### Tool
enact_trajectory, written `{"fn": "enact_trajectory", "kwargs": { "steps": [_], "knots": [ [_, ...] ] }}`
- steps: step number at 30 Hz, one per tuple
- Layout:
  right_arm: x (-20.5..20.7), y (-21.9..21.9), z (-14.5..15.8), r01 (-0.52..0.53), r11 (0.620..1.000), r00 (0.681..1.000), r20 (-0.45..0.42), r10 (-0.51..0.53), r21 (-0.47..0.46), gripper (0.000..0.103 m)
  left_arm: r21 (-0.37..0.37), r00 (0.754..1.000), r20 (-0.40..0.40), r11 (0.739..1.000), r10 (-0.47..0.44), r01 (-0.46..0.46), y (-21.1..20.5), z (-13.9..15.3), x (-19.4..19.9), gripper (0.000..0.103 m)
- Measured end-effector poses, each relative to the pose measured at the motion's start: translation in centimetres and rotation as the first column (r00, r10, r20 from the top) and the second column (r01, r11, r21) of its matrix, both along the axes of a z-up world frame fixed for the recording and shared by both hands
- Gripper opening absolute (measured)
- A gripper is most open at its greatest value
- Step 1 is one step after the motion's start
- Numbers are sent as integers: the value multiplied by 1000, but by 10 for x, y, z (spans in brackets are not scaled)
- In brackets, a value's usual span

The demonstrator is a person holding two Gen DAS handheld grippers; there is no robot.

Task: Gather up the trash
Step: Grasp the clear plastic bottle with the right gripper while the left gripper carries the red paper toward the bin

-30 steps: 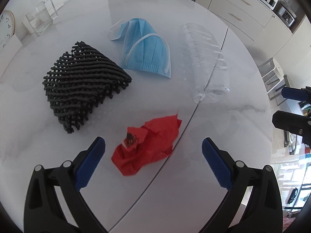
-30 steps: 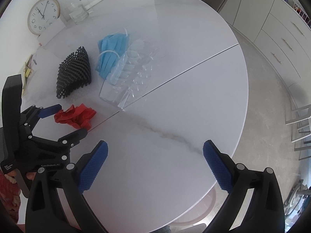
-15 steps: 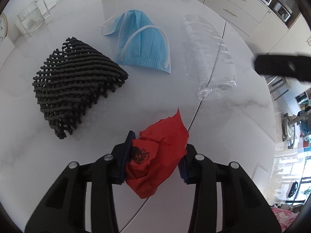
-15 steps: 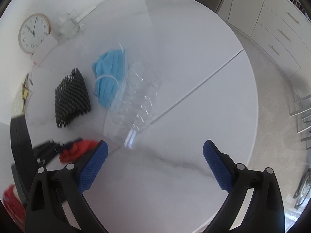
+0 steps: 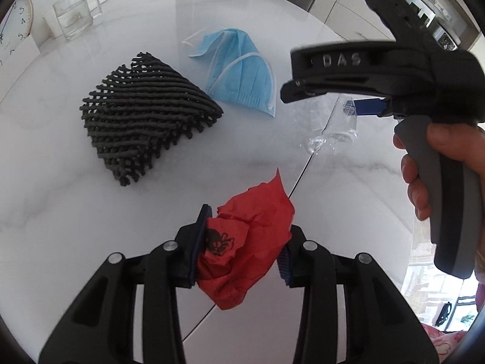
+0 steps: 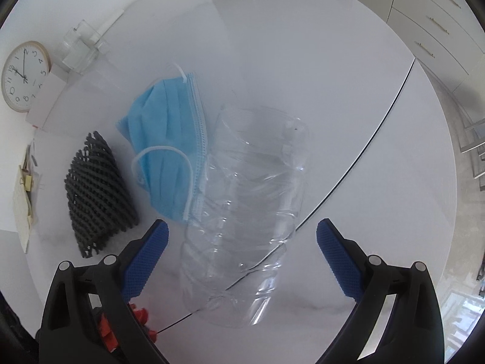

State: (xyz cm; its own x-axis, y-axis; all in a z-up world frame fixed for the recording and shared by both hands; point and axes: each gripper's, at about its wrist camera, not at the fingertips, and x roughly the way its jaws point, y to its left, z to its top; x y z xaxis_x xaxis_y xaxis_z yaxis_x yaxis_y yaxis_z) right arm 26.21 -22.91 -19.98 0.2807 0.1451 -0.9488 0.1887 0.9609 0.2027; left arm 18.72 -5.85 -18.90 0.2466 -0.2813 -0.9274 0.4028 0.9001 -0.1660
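Left wrist view shows the left gripper [image 5: 241, 251] clamped on a crumpled red paper wrapper with a black print [image 5: 248, 242] at lower centre, both pads pressed into its sides so the soft wad cannot slip as it comes off the round white marble table [image 5: 60, 182]. At the right of that frame a hand [image 5: 436, 163] carries the right gripper [image 6: 242, 257] above a crushed clear plastic bottle [image 6: 248, 212], but hides most of the bottle. Right wrist view supplies what is missing: the bottle lies lengthwise between the blue pads [image 6: 145, 264], which are closing yet not touching it, likely lining up for a grasp across its width. A pale blue pleated face mask [image 6: 169, 151] touches the bottle's left side, and a black foam mesh sleeve [image 6: 97, 194] lies further left.
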Motion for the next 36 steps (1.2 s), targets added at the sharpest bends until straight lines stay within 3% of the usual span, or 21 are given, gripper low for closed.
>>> {"fn": "enact_trajectory", "kwargs": {
  "steps": [1, 8, 16, 26, 31, 36],
  "knots": [
    [-1, -1, 0, -6, 1000, 1000, -1, 6, 8, 72, 0, 1000, 0, 1000, 2, -2, 1, 1, -1, 38],
    [-40, -27, 16, -14, 999, 999, 42, 13, 32, 70, -15, 1000, 9, 1000, -27, 27, -12, 12, -11, 38],
    [-156, -88, 54, 4, 1000, 994, 113, -7, 31, 70, -50, 989, 19, 988, -145, 146, -64, 38, -64, 38],
    [-307, -162, 54, 96, 995, 991, 98, -97, 6, 70, -54, 925, -5, 924, -379, 378, -165, 40, -164, 38],
    [-348, -181, 41, 120, 992, 990, 65, -123, 37, 70, -52, 903, -44, 903, -428, 426, -200, 30, -197, 38],
    [-370, -191, 37, 108, 994, 992, 62, -109, 18, 70, -41, 900, -61, 902, -432, 430, -219, 27, -211, 38]
  ]
}}
